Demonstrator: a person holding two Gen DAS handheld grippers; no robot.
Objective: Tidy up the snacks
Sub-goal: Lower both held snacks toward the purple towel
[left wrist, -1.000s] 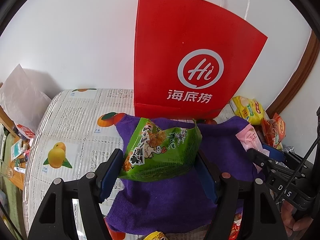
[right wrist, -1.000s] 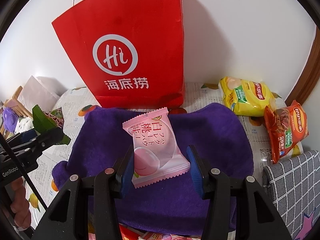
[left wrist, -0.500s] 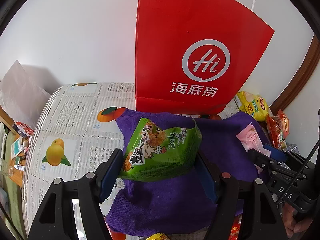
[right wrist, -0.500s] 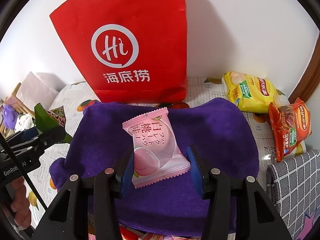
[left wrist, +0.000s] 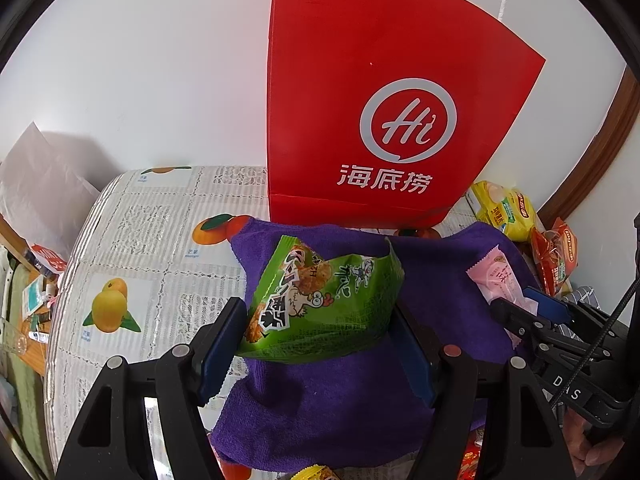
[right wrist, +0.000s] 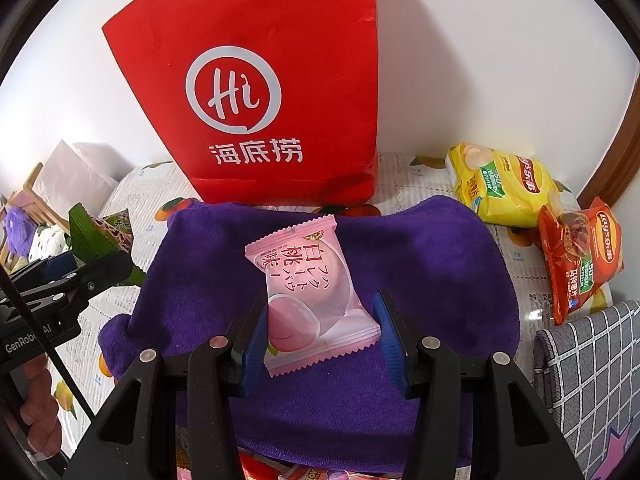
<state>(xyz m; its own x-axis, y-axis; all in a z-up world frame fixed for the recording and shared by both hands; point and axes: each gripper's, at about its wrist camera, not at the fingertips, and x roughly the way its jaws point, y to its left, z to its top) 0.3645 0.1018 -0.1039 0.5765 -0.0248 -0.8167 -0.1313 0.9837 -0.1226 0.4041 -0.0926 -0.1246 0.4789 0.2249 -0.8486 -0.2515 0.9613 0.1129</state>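
Left tool grips green snack packet, frame centre. Right tool grips pink peach packet. Red paper bag stands upright behind purple towel.

In my left tongs the green snack packet is pinched at its lower end, crumpled and tilted, mid-frame in the left wrist view. My right tongs grip the flat pink peach-printed packet (sealed, zigzag edges), centre frame. A yellow chip bag and an orange-red chip bag lie at right, and the red paper bag stands upright at upper centre.
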